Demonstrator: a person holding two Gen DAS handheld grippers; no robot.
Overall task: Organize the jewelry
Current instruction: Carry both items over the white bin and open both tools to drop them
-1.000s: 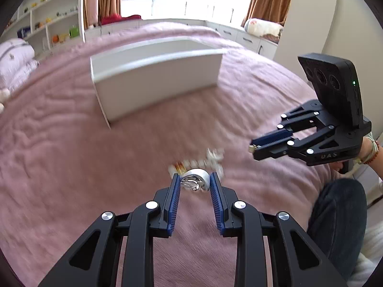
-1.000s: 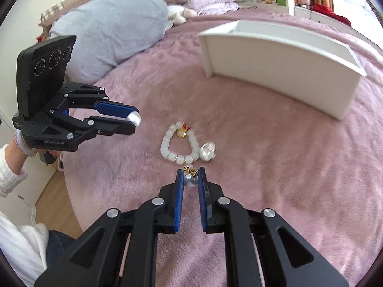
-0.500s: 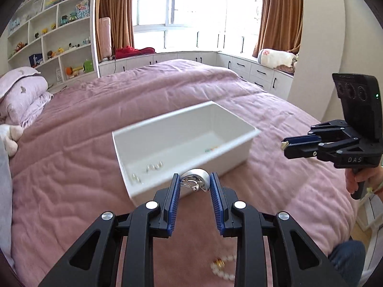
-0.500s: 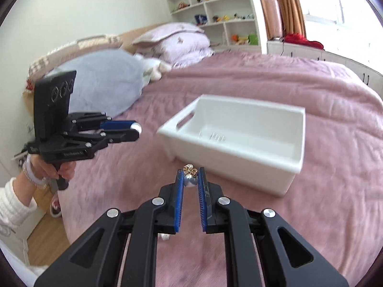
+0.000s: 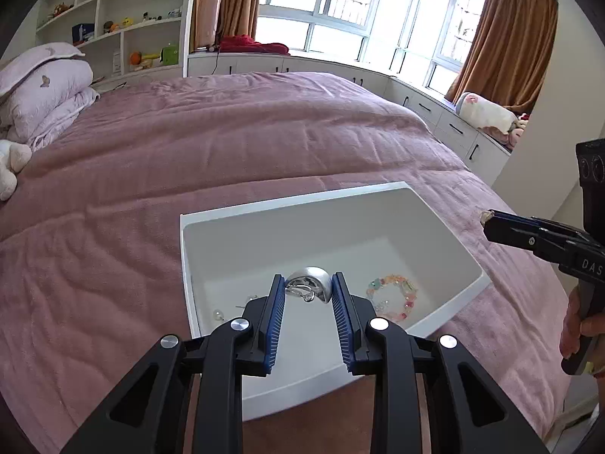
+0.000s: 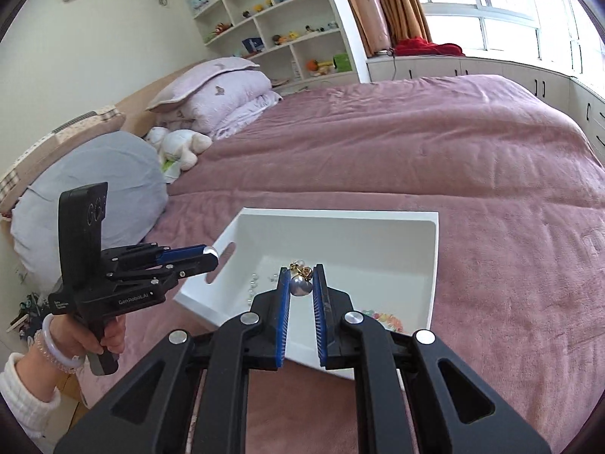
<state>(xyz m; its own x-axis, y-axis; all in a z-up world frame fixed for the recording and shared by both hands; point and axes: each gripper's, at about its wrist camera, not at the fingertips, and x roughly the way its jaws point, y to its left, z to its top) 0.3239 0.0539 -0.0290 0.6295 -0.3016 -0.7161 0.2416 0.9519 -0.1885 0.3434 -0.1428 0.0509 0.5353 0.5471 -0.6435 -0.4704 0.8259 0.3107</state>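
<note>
My left tool (image 5: 307, 292) sits at the bottom centre of its frame, its blue pads closed on a silver earring (image 5: 309, 289) that I hold over the white box (image 5: 264, 204). My right tool (image 6: 301, 283) is likewise at the bottom centre of its own view, pinched narrowly on a pearl earring (image 6: 300, 286) with a small gold fitting showing above the pads, also above the box's open top. Inside the box, a colourful bead bracelet (image 5: 393, 297) lies toward the lower right of the left view, and a few small pearl pieces (image 6: 252, 283) rest on the floor near the box's left wall in the right view. The box stands on the pink bed (image 5: 227, 143), which fills the middle of both frames. Pillows (image 6: 219, 94) are stacked at the upper left in the right view.
</note>
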